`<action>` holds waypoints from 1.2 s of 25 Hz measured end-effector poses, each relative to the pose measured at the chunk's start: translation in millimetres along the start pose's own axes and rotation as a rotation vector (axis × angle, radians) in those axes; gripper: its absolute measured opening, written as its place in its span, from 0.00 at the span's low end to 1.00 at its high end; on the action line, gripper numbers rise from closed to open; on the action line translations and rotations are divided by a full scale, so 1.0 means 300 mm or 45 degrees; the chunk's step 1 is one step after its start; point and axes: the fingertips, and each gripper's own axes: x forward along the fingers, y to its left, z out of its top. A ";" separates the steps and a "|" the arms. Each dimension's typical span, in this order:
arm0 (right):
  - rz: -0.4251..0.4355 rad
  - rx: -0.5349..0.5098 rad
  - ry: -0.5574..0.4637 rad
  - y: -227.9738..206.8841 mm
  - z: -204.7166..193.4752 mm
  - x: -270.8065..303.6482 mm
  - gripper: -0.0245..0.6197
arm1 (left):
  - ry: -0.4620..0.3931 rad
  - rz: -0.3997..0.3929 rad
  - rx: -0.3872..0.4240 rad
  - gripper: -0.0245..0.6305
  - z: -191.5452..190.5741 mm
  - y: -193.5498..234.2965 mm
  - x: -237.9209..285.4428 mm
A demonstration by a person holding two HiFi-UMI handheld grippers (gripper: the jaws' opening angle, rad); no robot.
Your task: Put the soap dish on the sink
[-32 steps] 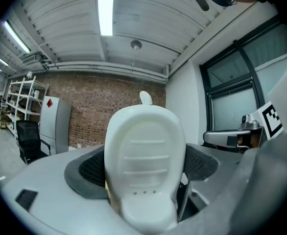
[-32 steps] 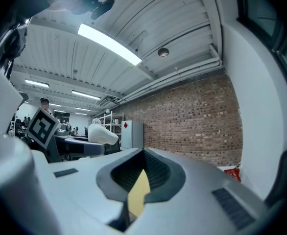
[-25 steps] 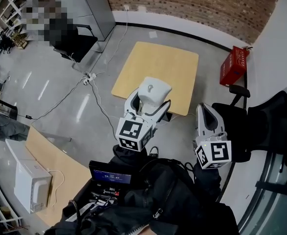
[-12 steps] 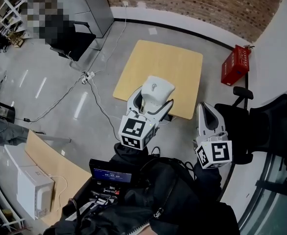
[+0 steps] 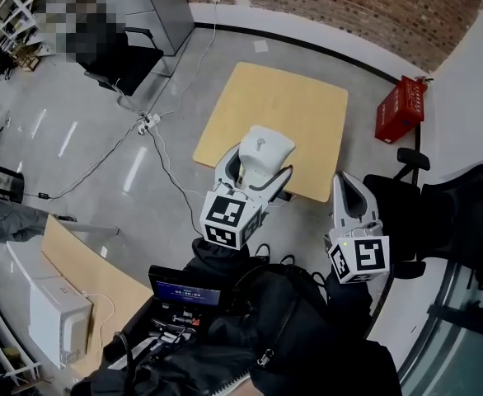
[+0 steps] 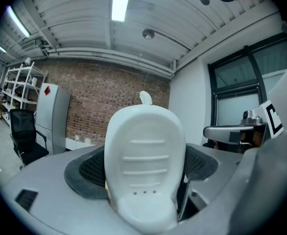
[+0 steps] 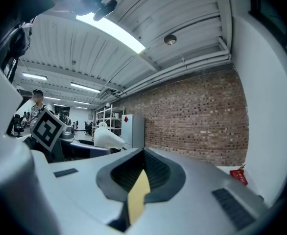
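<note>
The left gripper has its fingers clamped on the white soap dish, held in the air above the near edge of the wooden desk. The right gripper is closed and empty. No sink shows, so the carrying and placing look not yet done.

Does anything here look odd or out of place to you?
Only the white soap dish: the left gripper holds it tipped up on end in the air, near a wooden table. Nothing looks spilled or broken.
</note>
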 end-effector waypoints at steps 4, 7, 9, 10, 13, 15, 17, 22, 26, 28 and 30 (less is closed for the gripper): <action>0.002 0.007 0.015 -0.019 -0.006 0.004 0.05 | 0.010 0.005 -0.011 0.74 -0.006 -0.001 0.016; 0.006 0.017 0.018 -0.059 -0.021 0.021 0.05 | 0.027 0.018 -0.011 0.74 -0.024 -0.004 0.051; 0.019 0.019 0.010 -0.080 -0.023 0.043 0.05 | 0.036 0.033 -0.006 0.74 -0.031 0.004 0.078; 0.027 0.021 0.004 -0.089 -0.021 0.053 0.05 | 0.041 0.040 -0.003 0.74 -0.032 0.008 0.090; 0.041 0.027 -0.009 -0.118 -0.009 0.079 0.05 | 0.055 0.056 0.003 0.74 -0.029 0.012 0.127; 0.042 0.032 -0.016 -0.150 -0.005 0.098 0.05 | 0.061 0.066 0.010 0.74 -0.023 0.013 0.161; 0.037 0.045 -0.025 -0.197 -0.004 0.117 0.05 | 0.066 0.069 0.022 0.74 -0.013 0.005 0.202; 0.037 0.082 -0.038 -0.301 -0.015 0.170 0.05 | 0.064 0.075 0.056 0.74 0.019 -0.012 0.296; 0.061 0.091 -0.040 -0.353 -0.015 0.217 0.05 | 0.065 0.086 0.070 0.74 0.041 -0.012 0.365; 0.067 0.096 -0.043 -0.379 -0.016 0.232 0.05 | 0.066 0.091 0.072 0.74 0.044 -0.014 0.396; 0.071 0.092 -0.040 -0.408 -0.016 0.248 0.05 | 0.070 0.096 0.072 0.74 0.043 -0.014 0.429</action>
